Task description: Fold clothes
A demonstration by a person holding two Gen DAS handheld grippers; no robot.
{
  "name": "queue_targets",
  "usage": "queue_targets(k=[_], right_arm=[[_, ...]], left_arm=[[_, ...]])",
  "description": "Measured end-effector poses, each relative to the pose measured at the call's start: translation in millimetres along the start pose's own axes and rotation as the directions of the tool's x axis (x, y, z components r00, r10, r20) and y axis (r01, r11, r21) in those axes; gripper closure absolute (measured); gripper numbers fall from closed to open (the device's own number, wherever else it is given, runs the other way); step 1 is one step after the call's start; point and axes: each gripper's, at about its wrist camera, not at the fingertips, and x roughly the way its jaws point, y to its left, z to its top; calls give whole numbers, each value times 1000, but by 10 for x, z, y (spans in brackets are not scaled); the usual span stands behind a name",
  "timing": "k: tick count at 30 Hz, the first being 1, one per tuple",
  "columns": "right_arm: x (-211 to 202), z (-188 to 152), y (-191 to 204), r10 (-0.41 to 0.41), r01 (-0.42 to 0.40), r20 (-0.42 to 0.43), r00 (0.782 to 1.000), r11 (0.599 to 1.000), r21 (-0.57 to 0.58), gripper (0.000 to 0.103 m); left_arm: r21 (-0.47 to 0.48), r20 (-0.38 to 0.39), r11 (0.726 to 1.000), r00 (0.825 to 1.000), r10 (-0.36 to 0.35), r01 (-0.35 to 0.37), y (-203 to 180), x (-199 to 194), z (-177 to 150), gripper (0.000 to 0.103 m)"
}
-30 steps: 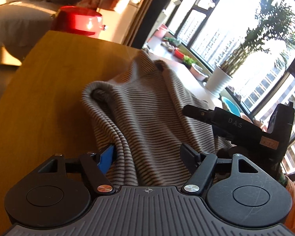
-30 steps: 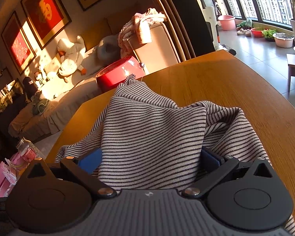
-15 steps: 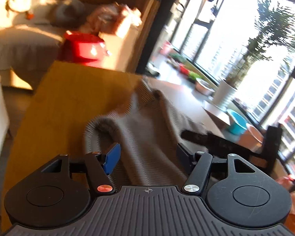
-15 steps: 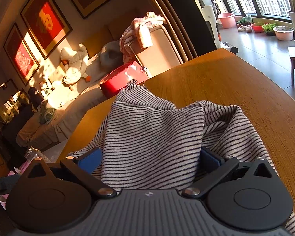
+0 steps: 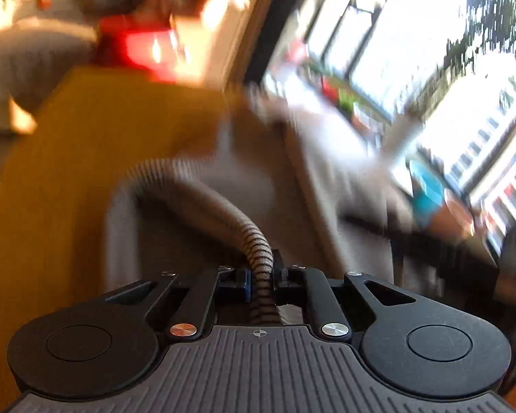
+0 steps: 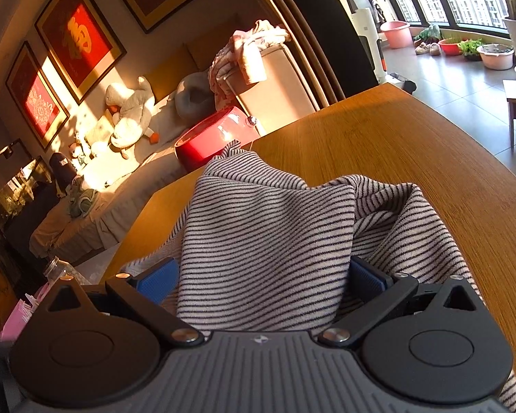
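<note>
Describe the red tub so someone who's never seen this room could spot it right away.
Start at the wooden table and look past its far edge, toward the bed under the framed pictures. The red tub sits there, just behind the striped garment. It is the only glossy red round thing near the table; the pink basins stand far off by the window.

A wooden tabletop [image 6: 412,144] with a rounded far edge is carrying the load, its warm brown surface catching sunlight. A striped garment [image 6: 268,241] is lying bunched on it, rumpled into folds, its pale fabric crossed by thin dark stripes. In the left wrist view the tabletop [image 5: 68,172] is showing blurred, with the garment [image 5: 196,186] spreading across it.
</note>
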Motion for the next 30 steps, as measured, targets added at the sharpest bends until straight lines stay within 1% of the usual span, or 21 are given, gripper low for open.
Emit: queue_targets(k=[1,2,3,4,6,7,9,10,14,17,18,19,20,21,22,24,26,27,28,29,30], right_arm=[[3,2,15,-5,5,-7,1000,1000,-11,0],[10,2,39,-13,13,-15,1000,999,-31,0],[18,4,63,-22,21,-23,999,999,-50,0],[28,7,90,-32,30,-31,999,997,-68,0],[97,31,192,-54,49,-36,998,989,-137,2],[144,46,254,-66,58,-35,997,982,-179,5],[237,78,378,-88,76,-33,996,962,-262,21],[283,93,440,-99,85,-31,995,949,-303,24],[469,156,688,-142,118,-19,990,880,-460,25],[609,203,875,-173,140,-5,985,811,-569,25],[655,218,937,-183,146,1,983,784,-603,31],[702,234,999,-192,152,7,981,757,-636,46],[748,250,1061,-201,158,13,979,727,-668,84],[758,297,1074,-202,163,23,979,710,-685,87],[694,422,987,-202,183,51,978,718,-672,89],[536,751,748,-249,285,145,958,745,-603,91],[484,1013,448,-334,387,198,922,753,-532,93],[488,1103,309,-375,431,214,902,746,-508,97],[527,1136,195,-411,464,220,885,730,-502,98],[588,1145,91,-447,494,221,867,710,-502,102],[647,1145,-5,-476,515,216,852,695,-501,102]], left_arm=[[4,72,1000,997,19,-19,29,-102,113,92],[0,152,999,987,50,-50,82,-230,232,92],[-8,232,997,969,82,-82,139,-361,351,92],[-30,283,994,953,111,-107,224,-458,460,92],[-86,310,988,939,150,-129,432,-524,630,92],[-104,297,985,941,161,-135,504,-492,652,92],[-137,265,980,947,179,-147,640,-413,683,92],[-139,245,979,952,182,-151,672,-345,660,92],[-141,180,979,969,169,-144,692,-106,578,92],[-139,173,980,971,166,-143,748,-47,540,92],[-140,175,979,970,171,-147,770,-45,548,92],[-141,178,978,968,176,-152,790,-45,557,92],[-143,180,977,967,181,-157,810,-45,566,92],[-147,182,975,964,192,-166,831,-42,575,91],[-155,178,973,963,200,-173,872,-22,584,91],[-172,169,967,962,216,-187,958,22,604,92],[-187,154,962,962,227,-197,1019,104,626,92],[-194,147,960,962,232,-202,1049,146,637,92],[-195,139,957,960,243,-214,1066,196,639,92],[-196,131,954,958,254,-226,1081,246,640,92],[-196,123,951,956,265,-239,1097,296,641,92]])
